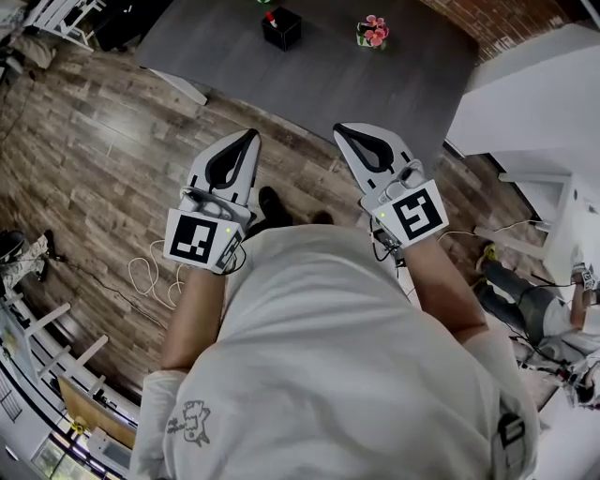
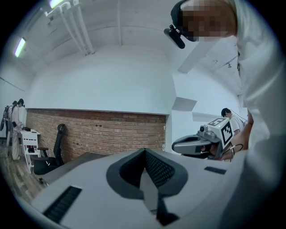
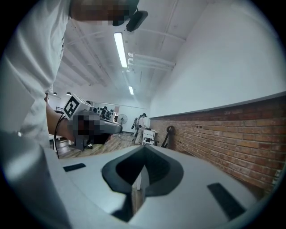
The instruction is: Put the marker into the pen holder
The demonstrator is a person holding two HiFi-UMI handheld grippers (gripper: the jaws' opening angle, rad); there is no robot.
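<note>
- A wood-plank floor (image 1: 94, 159) fills most of the head view. A dark grey table (image 1: 328, 80) lies across the top of the frame, and a brick wall (image 1: 506, 23) shows in the upper right corner.
- Near the top centre of the table stands the black pen holder (image 1: 284, 31). At its upper left edge is what looks like the marker (image 1: 270, 16), a small red-and-white shape. It is too small to tell whether it sits in the holder or beside it.
- A pot of pink flowers (image 1: 373, 33) stands to the right of the holder.
- The left gripper (image 1: 250, 136) and the right gripper (image 1: 340, 129) hang mid-frame just above the person's white shirt (image 1: 347, 356). Both point up-frame toward the table.
- Each gripper's own view shows its jaws pressed together with nothing between them.
- The step in hand looks like the approach to the table, with no grasp begun.
- To do it well:
  - Bring one gripper over the tabletop first and confirm where the marker lies.
  - Then spread the jaws and square them across the barrel near its middle, so it can be tipped upright over the holder's mouth.
- The marker lies well apart from both sets of fingers. It is up-frame and between the two tips, a little nearer the left one's line.
</note>
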